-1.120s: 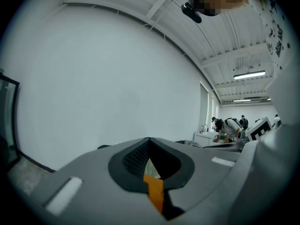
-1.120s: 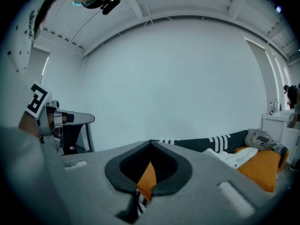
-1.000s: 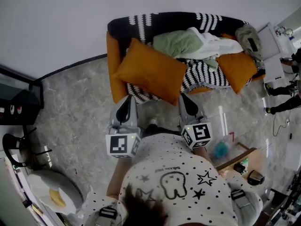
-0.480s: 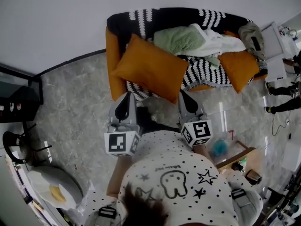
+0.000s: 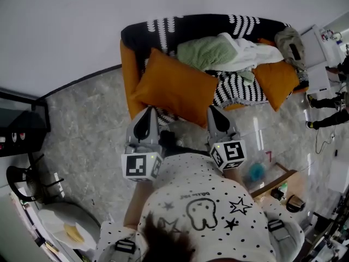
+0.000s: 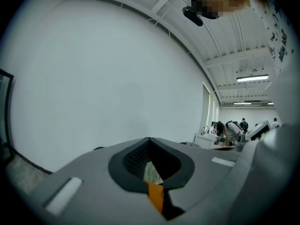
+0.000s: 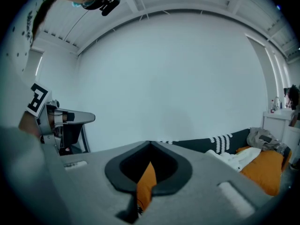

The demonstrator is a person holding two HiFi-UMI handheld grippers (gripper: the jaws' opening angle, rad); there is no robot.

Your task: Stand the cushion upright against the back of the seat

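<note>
Orange cushion (image 5: pixel 174 87) — edge in clamped-tight L tool (image 5: pixel 147 114) & R tool (image 5: pixel 216 113), over sofa (image 5: pixel 128 64).

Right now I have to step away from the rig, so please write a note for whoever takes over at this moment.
Left claw: shut on the orange cushion at its near left corner.
Right claw: shut on its near right corner.
Cushion: held by both claws over the left end of the sofa, broad face up. The sofa back lies beyond it.
Nearby: green blanket and white cloth are piled mid-seat.
Done: cushion gripped.
Left: stand it upright against the back, then release.
</note>
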